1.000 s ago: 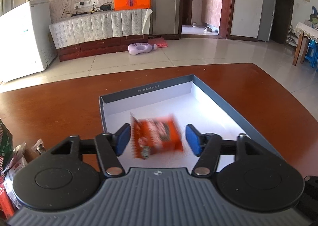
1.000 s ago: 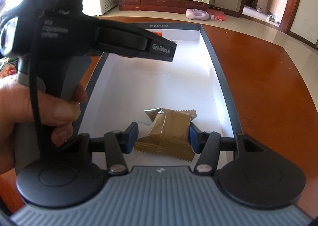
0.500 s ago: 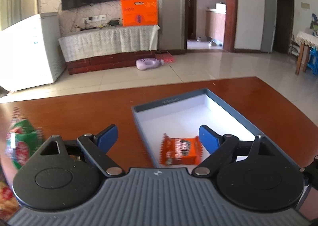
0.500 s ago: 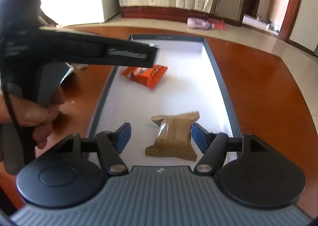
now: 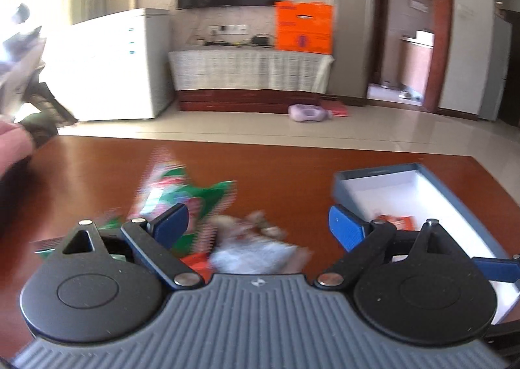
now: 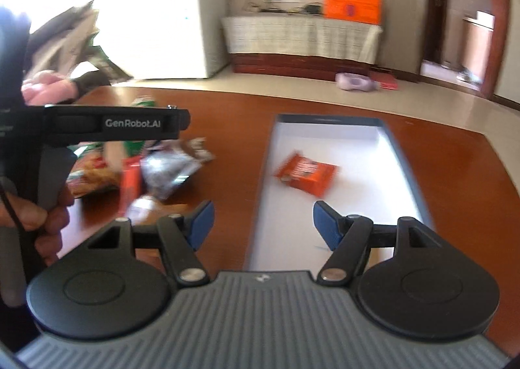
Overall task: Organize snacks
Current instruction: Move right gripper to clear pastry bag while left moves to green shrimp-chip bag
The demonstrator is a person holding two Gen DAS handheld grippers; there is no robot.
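Note:
My left gripper [image 5: 258,227] is open and empty above a blurred pile of snacks: a green and red packet [image 5: 188,197] and a pale white packet [image 5: 253,252] on the brown table. The grey box [image 5: 373,174] with a white floor stands to its right and holds an orange packet [image 5: 398,222]. My right gripper [image 6: 263,222] is open and empty over the box's [image 6: 328,120] near left edge. The orange packet [image 6: 305,174] lies in the box ahead. The snack pile [image 6: 156,171] lies left of the box, under the left gripper's body [image 6: 113,125].
The brown table [image 6: 455,174] carries everything. A hand holds the left gripper's handle [image 6: 39,203] at the left of the right wrist view. Beyond the table are a tiled floor, a white freezer [image 5: 107,67] and a TV stand [image 5: 250,76].
The left gripper let the orange packet fall into the box and swung left over the snack pile. The right gripper released the brown packet, opened and moved back and left; the brown packet is out of view.

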